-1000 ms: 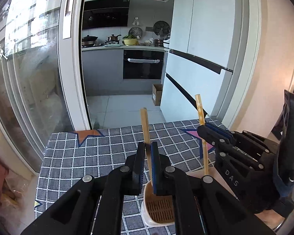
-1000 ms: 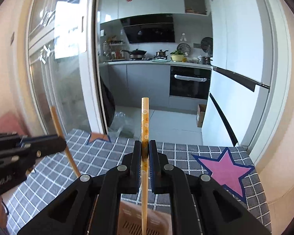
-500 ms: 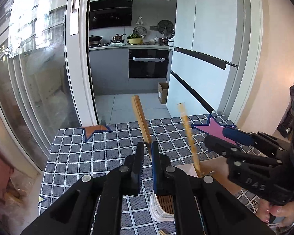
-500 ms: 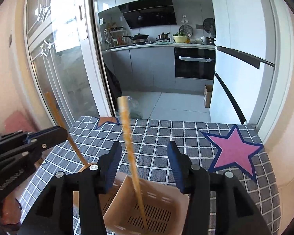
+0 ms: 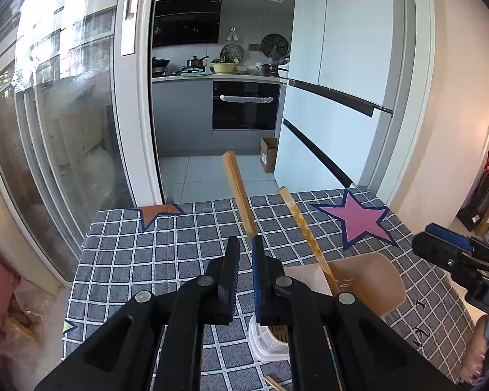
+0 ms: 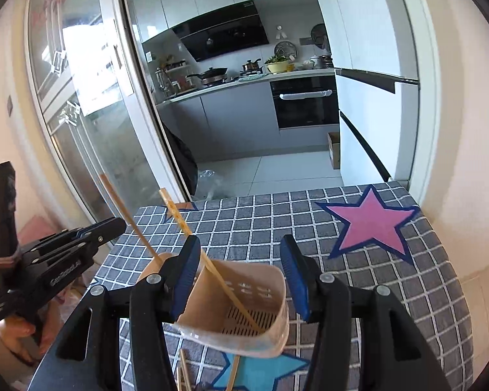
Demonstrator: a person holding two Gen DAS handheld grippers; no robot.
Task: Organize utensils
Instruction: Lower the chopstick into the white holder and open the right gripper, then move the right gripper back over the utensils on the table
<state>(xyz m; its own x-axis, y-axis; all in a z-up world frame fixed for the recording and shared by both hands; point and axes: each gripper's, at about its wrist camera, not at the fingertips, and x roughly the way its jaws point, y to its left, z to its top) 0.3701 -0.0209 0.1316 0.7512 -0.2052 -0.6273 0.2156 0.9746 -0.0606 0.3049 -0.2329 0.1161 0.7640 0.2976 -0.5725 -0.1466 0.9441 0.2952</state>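
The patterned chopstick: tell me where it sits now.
In the right wrist view the patterned chopstick leans leftward inside the beige utensil holder, between the open right tool's fingers, on the checked tablecloth.

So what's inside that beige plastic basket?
One wooden chopstick leans inside the beige slotted basket, its tip on the slotted bottom. A second chopstick goes down behind the left wall; where it ends is hidden by the open right gripper.

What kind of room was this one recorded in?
A home, most likely a dining nook beside a kitchen. A table with a checked cloth sits by a sliding glass door, and past it stand an oven, a stove with pots and a white fridge.
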